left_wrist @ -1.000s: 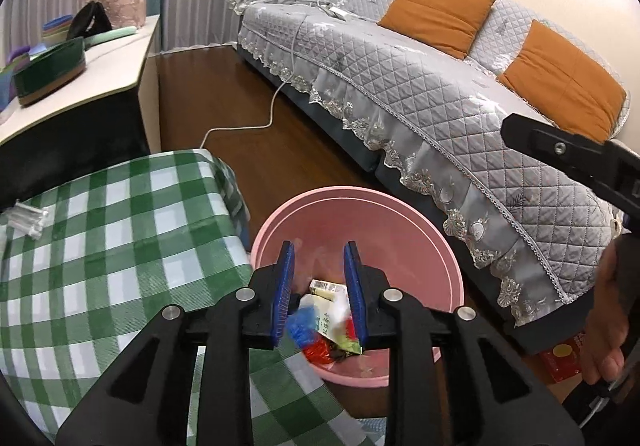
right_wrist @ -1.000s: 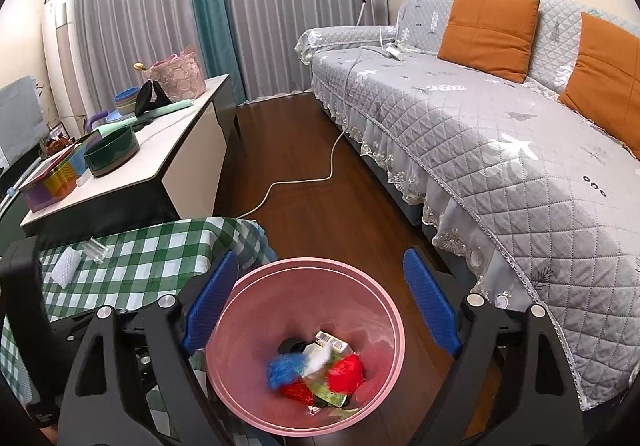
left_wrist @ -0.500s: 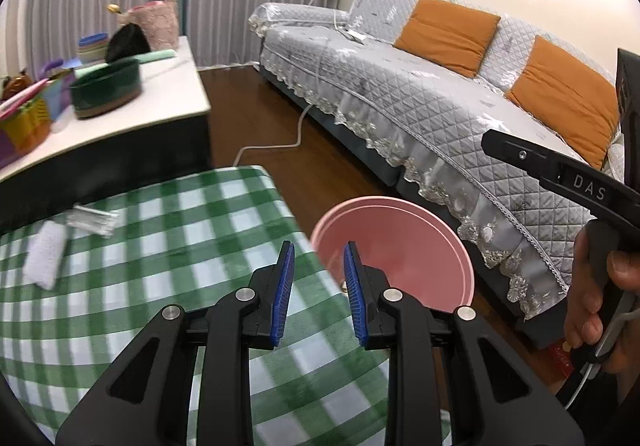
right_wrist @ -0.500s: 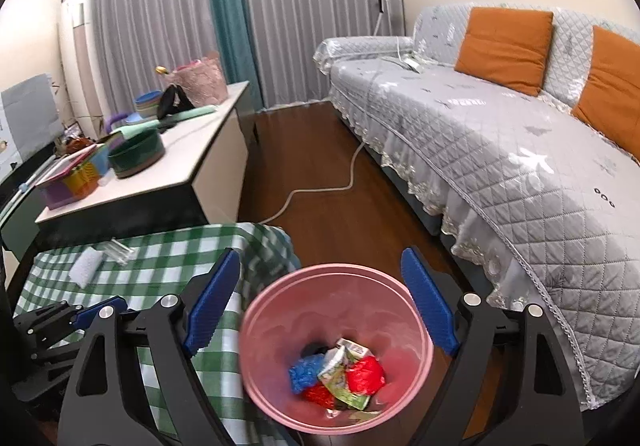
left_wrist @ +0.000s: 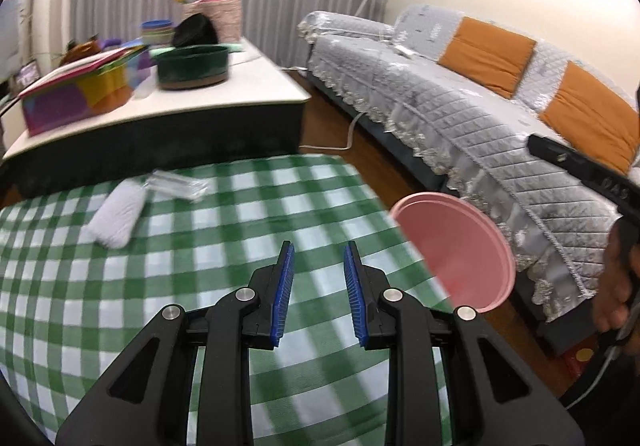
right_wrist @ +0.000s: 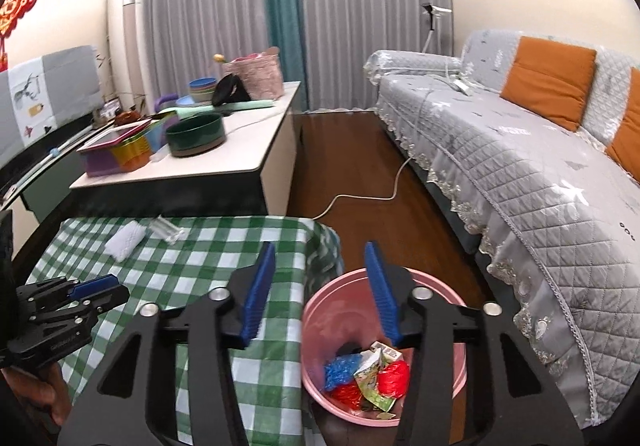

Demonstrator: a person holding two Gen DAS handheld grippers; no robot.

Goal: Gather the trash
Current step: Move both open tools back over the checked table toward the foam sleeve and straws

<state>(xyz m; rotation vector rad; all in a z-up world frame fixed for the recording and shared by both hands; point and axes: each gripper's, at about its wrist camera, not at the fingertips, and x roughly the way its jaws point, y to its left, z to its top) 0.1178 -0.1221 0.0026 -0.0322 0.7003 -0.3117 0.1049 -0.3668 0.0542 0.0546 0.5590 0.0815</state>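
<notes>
**Both grippers empty over the checked table, trash in the pink bin**

Left wrist view: the left gripper (left_wrist: 319, 282) fills the lower centre, its two blue-padded jaws parted with nothing between them, over the green-and-white checked tablecloth (left_wrist: 192, 246). At centre left of the frame two items lie on the cloth: a white cloth-like wad (left_wrist: 116, 214) and, just beside it, a clear plastic wrapper (left_wrist: 176, 183). The pink bin (left_wrist: 460, 246) sits at centre right, beyond the table edge; its contents are hidden from here. At the right edge a black arm of the other tool carries faint letters that seem to read "DAS" (left_wrist: 612, 183), blurred. Two orange cushions (left_wrist: 486, 59) rest on the grey quilted sofa (left_wrist: 440, 113).

Right wrist view: the right gripper (right_wrist: 320, 286) stands released at lower centre, jaws wide and holding nothing, straddling the table edge and the bin's rim (right_wrist: 320, 306). Inside the bin lies the trash (right_wrist: 368, 376): one blue piece, two red pieces and a green-printed carton; its print is unreadable. The left gripper (right_wrist: 96, 292) appears at lower left, with small illegible writing on its body.
</notes>
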